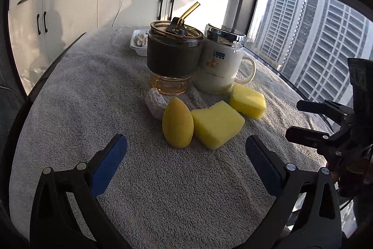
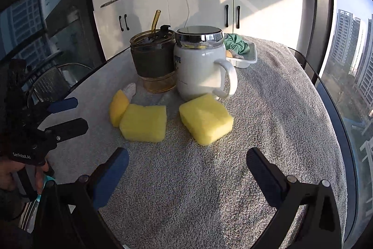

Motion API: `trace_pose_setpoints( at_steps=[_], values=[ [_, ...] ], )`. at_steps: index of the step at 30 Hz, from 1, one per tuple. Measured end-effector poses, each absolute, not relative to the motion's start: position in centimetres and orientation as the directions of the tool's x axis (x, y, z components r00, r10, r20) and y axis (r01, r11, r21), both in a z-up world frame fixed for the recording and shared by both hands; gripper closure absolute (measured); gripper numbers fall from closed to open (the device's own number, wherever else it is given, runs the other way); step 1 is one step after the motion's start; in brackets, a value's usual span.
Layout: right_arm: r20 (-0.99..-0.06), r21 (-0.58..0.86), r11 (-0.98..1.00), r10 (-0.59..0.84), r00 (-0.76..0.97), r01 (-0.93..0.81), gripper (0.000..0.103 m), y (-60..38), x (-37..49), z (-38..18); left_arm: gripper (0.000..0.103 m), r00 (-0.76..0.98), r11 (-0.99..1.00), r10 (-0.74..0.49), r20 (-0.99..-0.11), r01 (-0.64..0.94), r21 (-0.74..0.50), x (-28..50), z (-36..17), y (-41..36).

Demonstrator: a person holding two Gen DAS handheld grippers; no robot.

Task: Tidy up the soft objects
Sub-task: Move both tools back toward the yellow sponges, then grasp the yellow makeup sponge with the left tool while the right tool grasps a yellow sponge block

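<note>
Both held wide and empty above the towel-covered bench (image 1: 70, 90): left gripper (image 1: 186, 151), right gripper (image 2: 187, 161). Ahead, on the towel, egg-shaped yellow sponge (image 1: 177, 123) touching a notched yellow sponge block (image 1: 216, 124); second yellow sponge block (image 2: 206, 121) just beside the white lidded mug (image 2: 198, 67). Behind, amber glass tumbler (image 1: 173, 60) with straw, pale knitted pad (image 1: 155, 104) at its base.

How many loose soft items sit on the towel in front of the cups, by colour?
Yellow rectangular sponges: 2 (left sponge, right sponge)
Yellow egg-shaped makeup sponge: 1
White knitted pad: 1
Total: 4, not counting what lies in the trays behind the cups.
</note>
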State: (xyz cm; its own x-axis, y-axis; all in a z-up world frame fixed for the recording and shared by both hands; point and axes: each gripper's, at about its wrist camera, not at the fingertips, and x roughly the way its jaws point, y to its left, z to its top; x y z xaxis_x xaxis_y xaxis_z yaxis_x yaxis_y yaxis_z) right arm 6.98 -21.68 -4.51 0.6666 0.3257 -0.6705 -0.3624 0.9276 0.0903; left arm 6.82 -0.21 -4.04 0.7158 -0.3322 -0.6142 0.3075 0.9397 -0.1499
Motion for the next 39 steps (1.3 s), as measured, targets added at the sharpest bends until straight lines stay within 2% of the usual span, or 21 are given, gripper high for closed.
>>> trace_pose_setpoints(
  at_steps=[6,10,29,39],
  values=[
    [-0.679,0.067,0.933,0.302,0.669,-0.353,0.000,-21.4,8.0,-5.2,0.000,0.681,0.959,-0.279,-0.677,0.231,-0.163,9.9,-5.5,-0.2],
    [-0.690,0.062,0.942,0.279,0.668,-0.330,0.000,-21.7,9.3,-5.6,0.000,0.682,0.968,-0.249,-0.688,0.186,-0.166,11.1,-5.8,0.1],
    [-0.753,0.108,0.932,0.304,0.584,-0.346,0.002,-21.9,15.2,-8.3,0.002,0.650,0.979,-0.199,-0.734,0.162,-0.122,13.1,-6.7,-0.3],
    [-0.767,0.086,0.930,0.290,0.572,-0.358,0.003,-21.5,16.2,-8.3,0.002,0.627,0.983,-0.173,-0.760,0.151,-0.100,14.0,-7.1,-0.7]
  ],
)
